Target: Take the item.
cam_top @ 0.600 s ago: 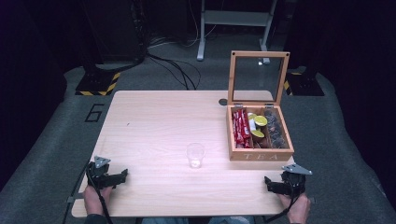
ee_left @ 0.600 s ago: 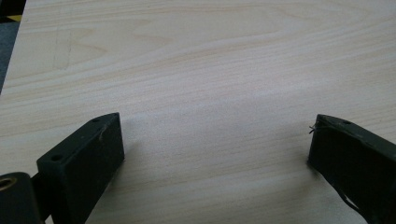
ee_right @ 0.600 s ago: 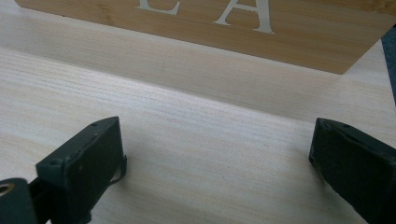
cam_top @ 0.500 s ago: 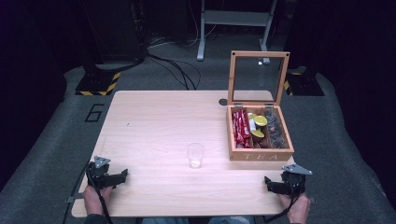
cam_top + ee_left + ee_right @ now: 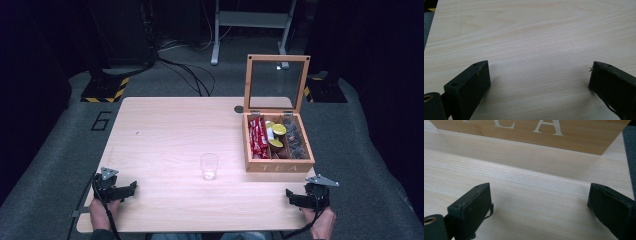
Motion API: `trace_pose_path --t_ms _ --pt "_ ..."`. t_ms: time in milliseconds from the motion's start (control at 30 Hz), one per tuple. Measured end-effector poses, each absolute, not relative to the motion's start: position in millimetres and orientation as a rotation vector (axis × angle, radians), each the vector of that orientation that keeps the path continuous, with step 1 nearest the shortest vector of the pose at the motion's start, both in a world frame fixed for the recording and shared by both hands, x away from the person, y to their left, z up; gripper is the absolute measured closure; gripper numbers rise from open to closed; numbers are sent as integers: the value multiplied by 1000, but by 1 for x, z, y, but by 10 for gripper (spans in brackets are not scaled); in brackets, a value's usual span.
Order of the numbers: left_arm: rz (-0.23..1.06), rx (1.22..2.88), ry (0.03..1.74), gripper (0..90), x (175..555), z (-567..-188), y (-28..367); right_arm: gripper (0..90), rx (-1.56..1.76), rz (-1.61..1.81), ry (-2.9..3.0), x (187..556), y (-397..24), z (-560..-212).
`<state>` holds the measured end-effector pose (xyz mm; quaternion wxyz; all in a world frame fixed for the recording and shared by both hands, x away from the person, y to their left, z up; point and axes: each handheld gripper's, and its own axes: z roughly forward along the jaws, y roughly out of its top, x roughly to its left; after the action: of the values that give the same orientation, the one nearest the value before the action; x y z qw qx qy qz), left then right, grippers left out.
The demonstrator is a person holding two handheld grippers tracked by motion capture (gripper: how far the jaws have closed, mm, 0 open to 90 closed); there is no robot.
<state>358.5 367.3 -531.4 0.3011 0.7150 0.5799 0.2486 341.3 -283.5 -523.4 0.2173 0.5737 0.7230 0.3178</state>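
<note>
Pale wood table (image 5: 165, 130), grey carpet floor (image 5: 60, 150), dark room

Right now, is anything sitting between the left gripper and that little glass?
Nothing visible does. The left gripper rests open near the table's front left corner, and only bare wood lies between it and the glass. The tea box stands off to the right.

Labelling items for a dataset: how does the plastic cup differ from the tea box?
The cup is clear, round and looks empty; the tea box is wooden, rectangular and holds packets. The cup stands near the table's middle, the box at its right side, lid raised. Both rest untouched on the table.
</note>
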Motion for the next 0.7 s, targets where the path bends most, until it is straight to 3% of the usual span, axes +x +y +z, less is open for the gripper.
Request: trace_pose_path --t_ms 700 --pt "660 1897 1538 33 358 -531 367 67 1538 916 1993 342 -278 -467"
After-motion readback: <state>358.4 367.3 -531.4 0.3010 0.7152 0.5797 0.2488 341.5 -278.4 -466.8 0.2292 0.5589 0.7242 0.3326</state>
